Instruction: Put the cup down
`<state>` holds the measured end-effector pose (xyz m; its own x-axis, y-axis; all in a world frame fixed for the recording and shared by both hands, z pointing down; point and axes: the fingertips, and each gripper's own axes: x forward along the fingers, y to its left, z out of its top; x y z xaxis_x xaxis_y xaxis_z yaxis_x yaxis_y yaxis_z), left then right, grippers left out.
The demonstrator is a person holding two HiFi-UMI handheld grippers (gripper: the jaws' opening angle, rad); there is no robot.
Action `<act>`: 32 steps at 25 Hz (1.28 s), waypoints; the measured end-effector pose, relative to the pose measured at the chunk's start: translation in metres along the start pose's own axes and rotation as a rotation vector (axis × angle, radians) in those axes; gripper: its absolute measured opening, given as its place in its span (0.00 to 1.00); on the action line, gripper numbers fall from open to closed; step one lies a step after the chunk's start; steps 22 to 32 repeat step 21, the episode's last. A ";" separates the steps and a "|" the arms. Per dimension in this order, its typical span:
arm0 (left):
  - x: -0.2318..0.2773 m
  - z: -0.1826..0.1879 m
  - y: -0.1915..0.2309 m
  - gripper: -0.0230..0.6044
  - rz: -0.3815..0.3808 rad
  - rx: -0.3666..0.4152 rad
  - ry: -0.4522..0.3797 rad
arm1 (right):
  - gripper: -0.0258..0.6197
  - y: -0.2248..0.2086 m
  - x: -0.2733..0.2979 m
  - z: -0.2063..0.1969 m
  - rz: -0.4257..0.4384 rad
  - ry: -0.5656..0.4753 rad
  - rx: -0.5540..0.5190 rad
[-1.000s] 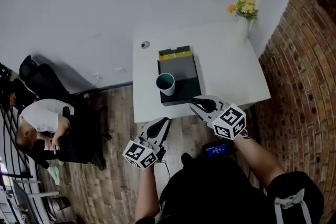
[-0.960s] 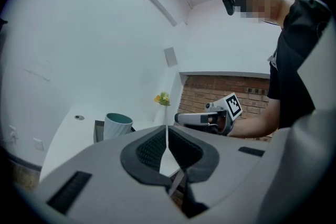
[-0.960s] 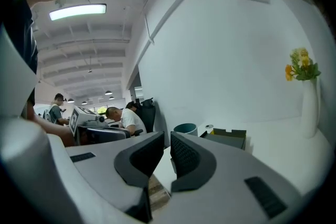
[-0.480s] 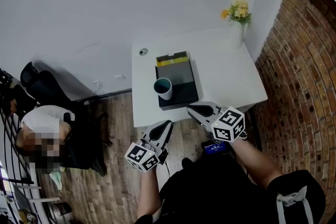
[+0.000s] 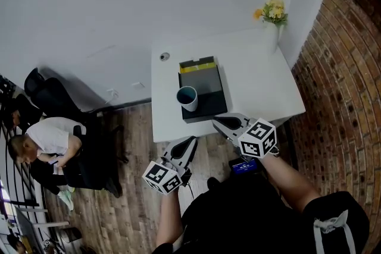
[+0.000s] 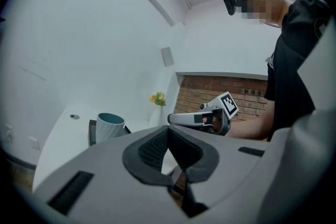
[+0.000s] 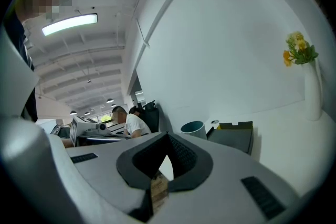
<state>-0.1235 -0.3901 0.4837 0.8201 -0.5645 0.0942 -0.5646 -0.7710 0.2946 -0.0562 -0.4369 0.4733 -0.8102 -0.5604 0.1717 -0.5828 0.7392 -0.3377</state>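
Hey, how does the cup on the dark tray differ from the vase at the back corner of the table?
The cup is short, wide and teal inside, while the vase is tall, slim and white. The cup stands on the dark tray, but the vase stands straight on the white table. The vase holds yellow flowers, and nothing sticks out of the cup. Both stand upright.

White table (image 5: 262,74) set against a white wall (image 5: 119,3), red brick wall (image 5: 345,80) to its right. Wood plank floor (image 5: 131,199) below, black office chair (image 5: 44,89) at left. Lit strip light (image 7: 70,24) on the ribbed white ceiling (image 7: 79,60).
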 end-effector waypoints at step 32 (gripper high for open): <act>-0.007 -0.001 0.001 0.05 0.006 -0.010 0.009 | 0.06 0.000 0.004 -0.005 -0.023 0.023 -0.013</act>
